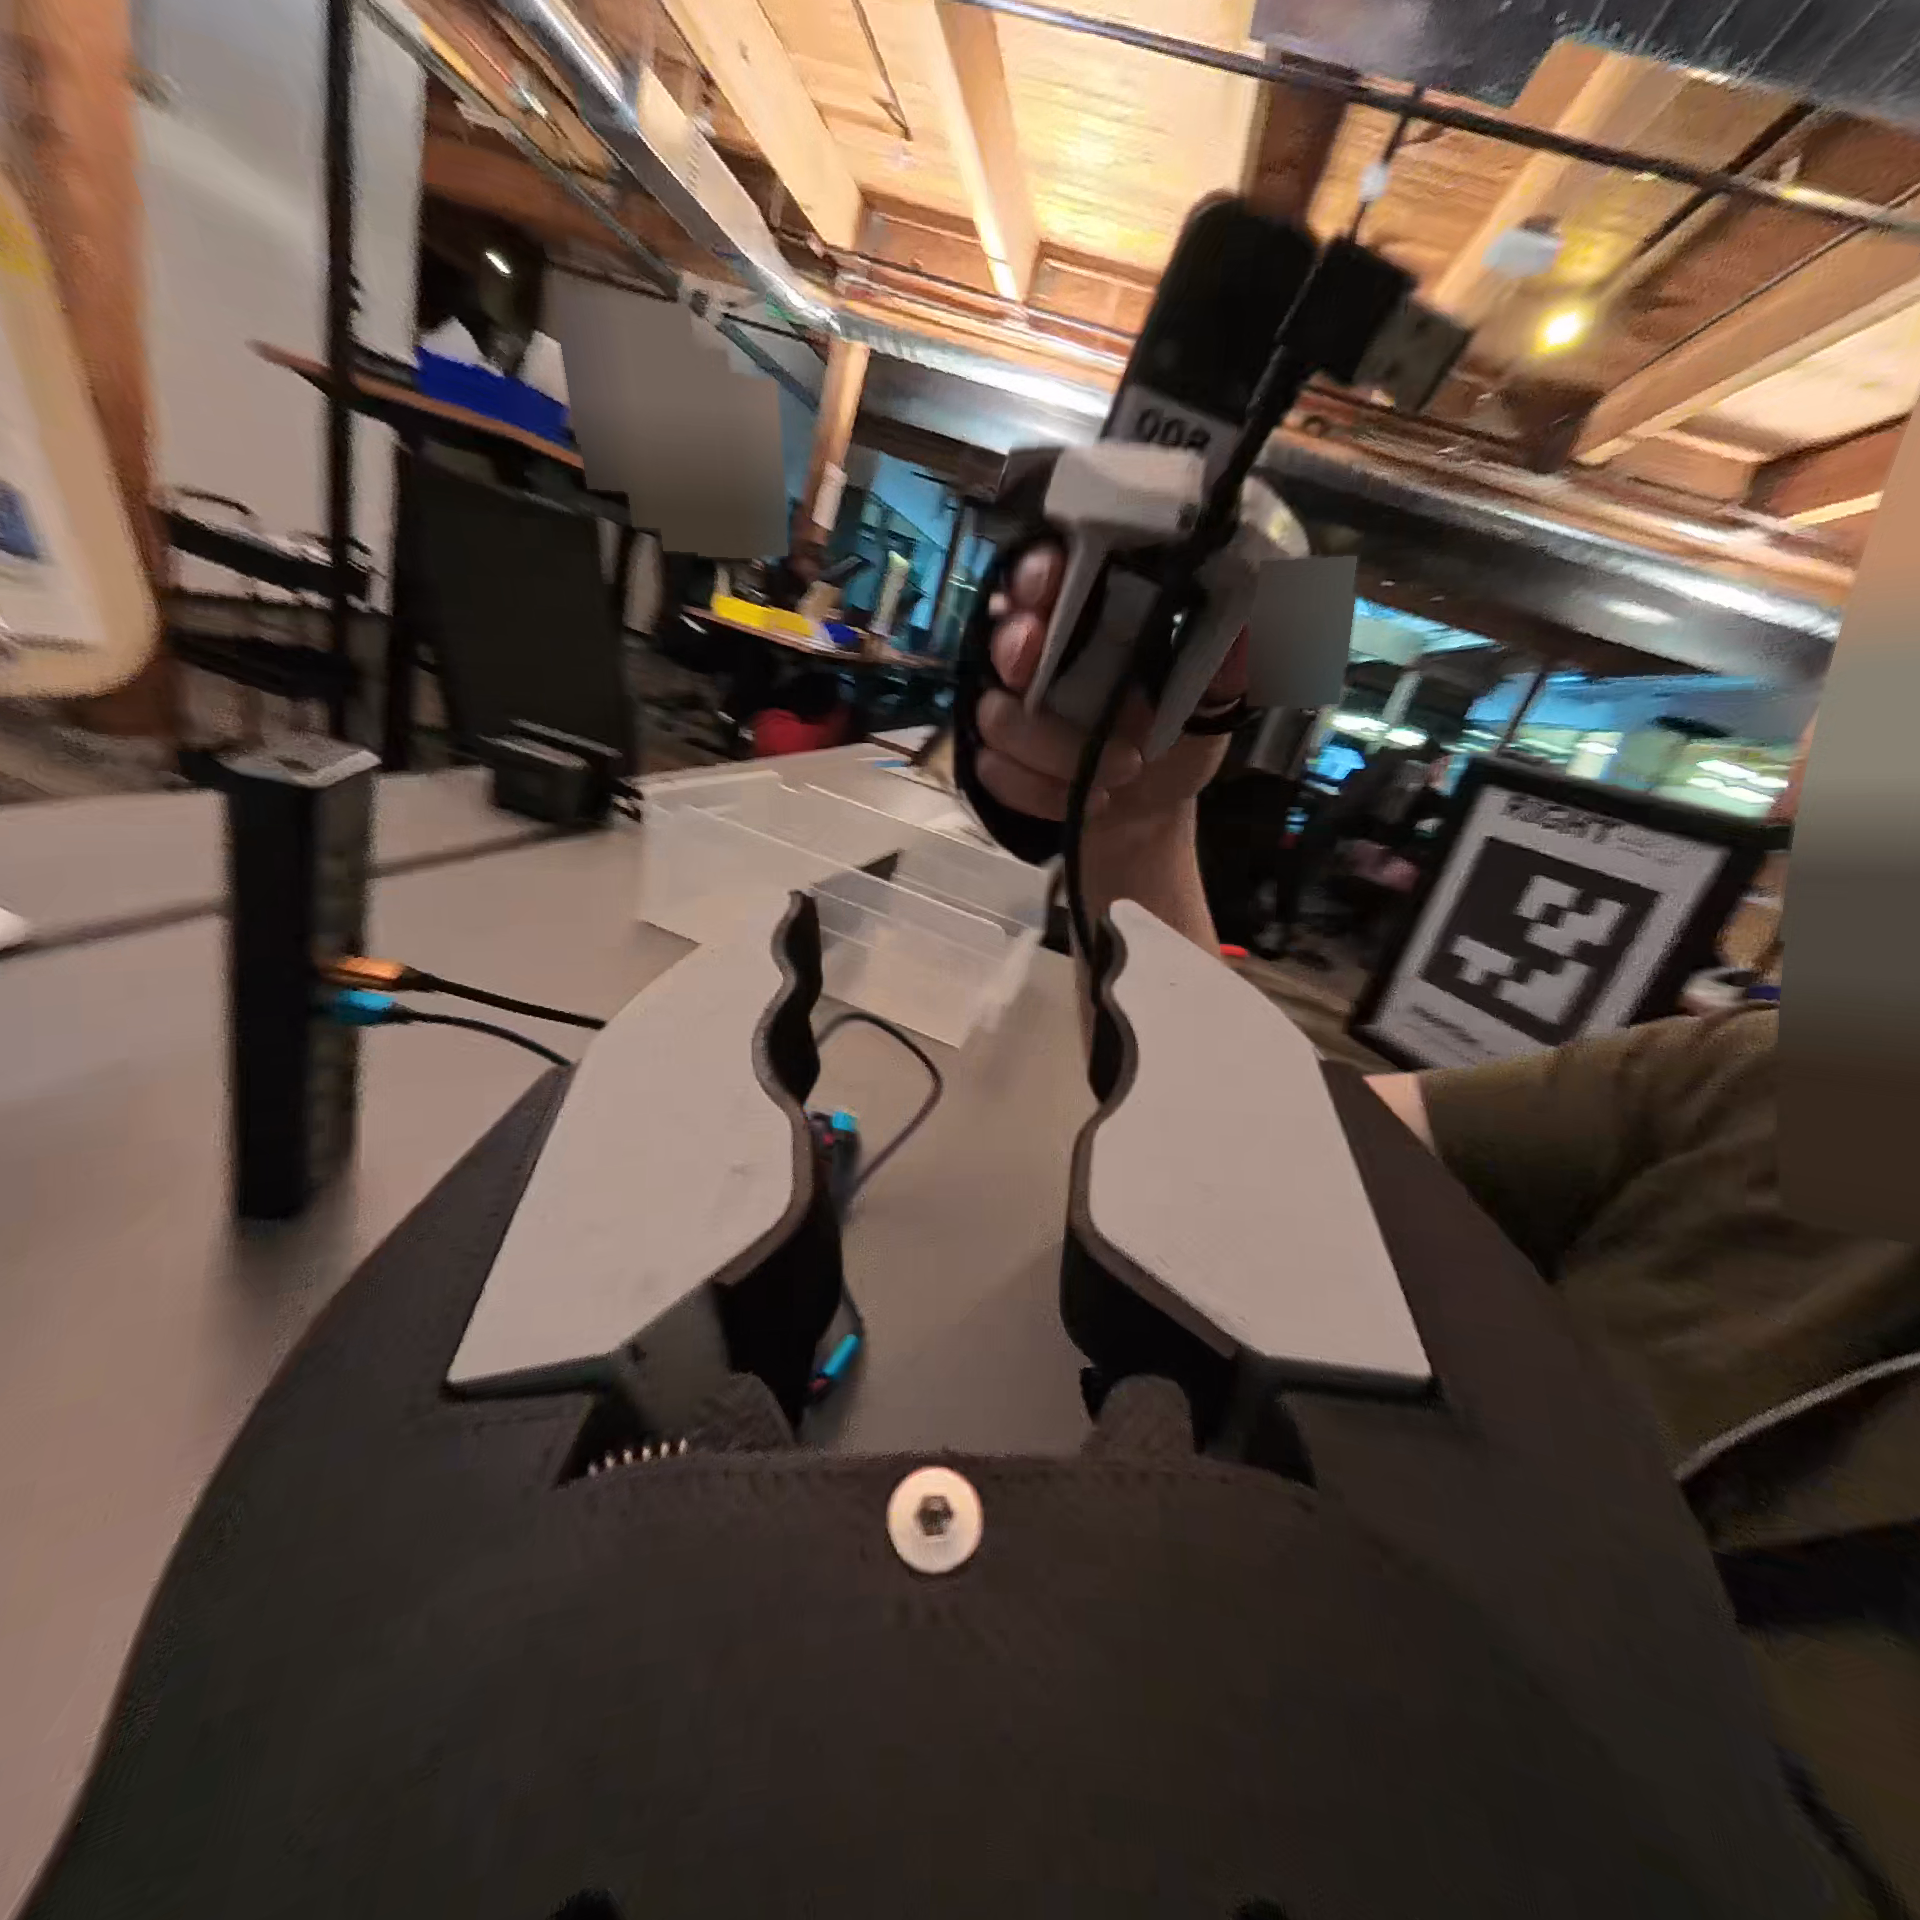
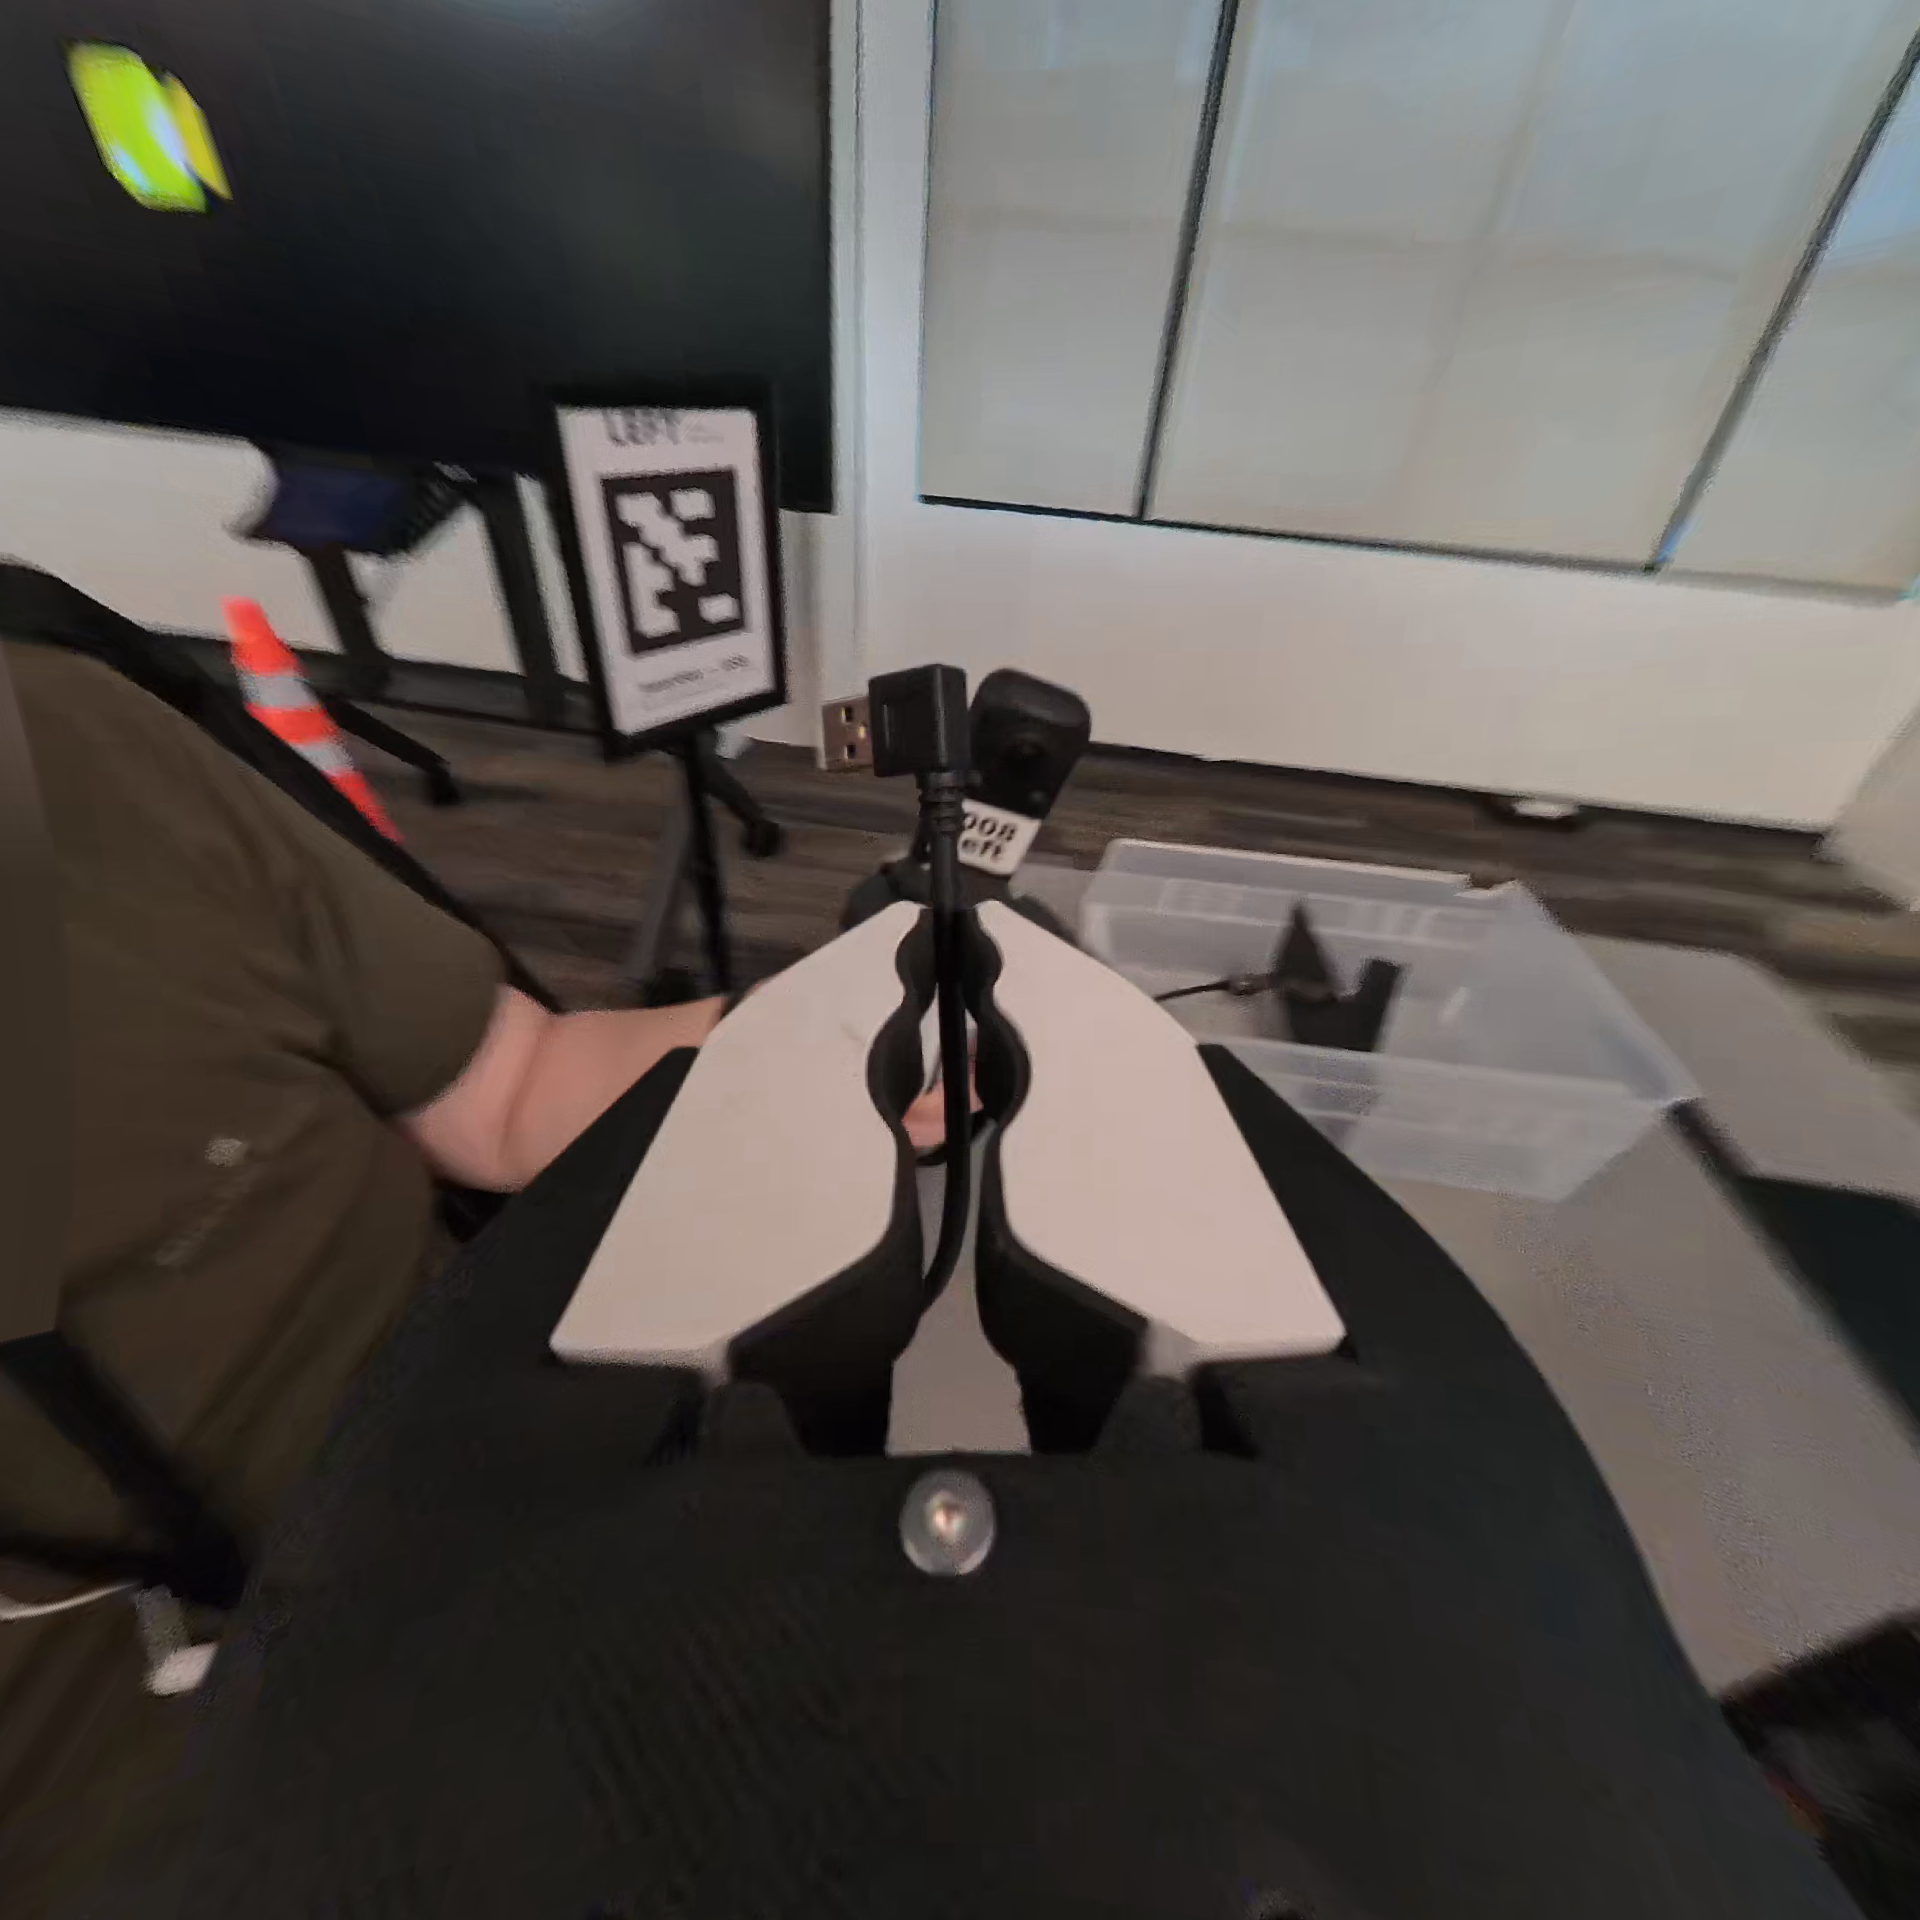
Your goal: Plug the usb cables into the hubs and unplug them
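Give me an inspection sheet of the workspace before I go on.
Surface: grey table, mostly bare.
Job's things: upright black hub with orange plug and blue plug in it; black USB plug free, in the air.
Clutter: clear bin; black adapter.
Grippers: left gripper open, empty; right gripper shut on black cable.
Cables: two leads run from the hub; a loose blue-tipped one lies under the left gripper.
Surroundings: marker boards, orange cone, person's olive sleeve.
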{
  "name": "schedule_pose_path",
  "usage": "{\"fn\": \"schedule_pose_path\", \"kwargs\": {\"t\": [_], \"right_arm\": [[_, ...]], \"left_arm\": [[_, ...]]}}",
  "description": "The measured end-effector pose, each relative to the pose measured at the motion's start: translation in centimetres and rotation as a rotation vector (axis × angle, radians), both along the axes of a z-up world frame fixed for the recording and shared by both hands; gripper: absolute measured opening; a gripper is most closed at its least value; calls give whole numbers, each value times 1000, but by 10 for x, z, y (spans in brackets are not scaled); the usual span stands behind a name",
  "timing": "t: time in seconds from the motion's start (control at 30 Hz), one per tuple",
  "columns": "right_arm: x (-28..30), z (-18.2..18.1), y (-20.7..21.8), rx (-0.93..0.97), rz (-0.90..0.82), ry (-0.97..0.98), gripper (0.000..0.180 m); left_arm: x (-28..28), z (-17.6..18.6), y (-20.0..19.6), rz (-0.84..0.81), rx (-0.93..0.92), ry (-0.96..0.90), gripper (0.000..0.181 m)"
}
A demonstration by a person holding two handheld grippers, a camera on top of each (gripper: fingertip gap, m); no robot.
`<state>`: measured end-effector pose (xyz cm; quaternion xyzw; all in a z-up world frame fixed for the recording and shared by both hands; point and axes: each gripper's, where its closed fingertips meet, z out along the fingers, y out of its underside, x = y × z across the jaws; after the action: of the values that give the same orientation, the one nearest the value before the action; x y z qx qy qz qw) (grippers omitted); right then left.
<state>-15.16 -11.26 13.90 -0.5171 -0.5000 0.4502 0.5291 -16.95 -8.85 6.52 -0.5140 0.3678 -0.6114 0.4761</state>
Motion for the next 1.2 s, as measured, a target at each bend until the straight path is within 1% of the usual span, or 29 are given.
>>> {"fn": "schedule_pose_path", "kwargs": {"t": [0.1, 0.13, 0.2, 0.33, 0.43, 0.57, 0.73, 0.87, 1.07, 1.17, 1.2], "right_arm": [[10, 4, -11, -264, 221, 71, 4], [13, 4, -10, -328, 262, 89, 4], [19, 4, -6, -390, 306, 115, 4], [32, 2, 6, -415, 240, 109, 4], [46, 4, 8, -449, 213, 107, 4], [66, 6, 23, -413, 78, 108, 4], [88, 3, 38, -423, -57, 92, 3], [98, 2, 49, -415, -142, 93, 4], [101, 2, 55, -355, -219, 79, 4], [99, 5, 51, -342, -195, 84, 4], [97, 7, 46, -337, -157, 97, 4]], "left_arm": [[-10, 8, 1, 95, 74, 8, 46], [-12, 8, 0, 106, 90, 22, 46], [-13, 6, -2, 130, 113, 51, 45], [-18, 0, 1, 205, 152, 90, 41], [-23, -2, 3, 245, 176, 118, 40], [-30, -6, 9, 317, 218, 171, 38], [-34, -8, 15, 387, 262, 220, 38], [-29, -9, 15, 370, 249, 235, 38], [-21, -9, 12, 342, 235, 241, 38], [-18, -7, 9, 317, 224, 228, 37], [-17, -7, 8, 307, 220, 228, 36]]}}
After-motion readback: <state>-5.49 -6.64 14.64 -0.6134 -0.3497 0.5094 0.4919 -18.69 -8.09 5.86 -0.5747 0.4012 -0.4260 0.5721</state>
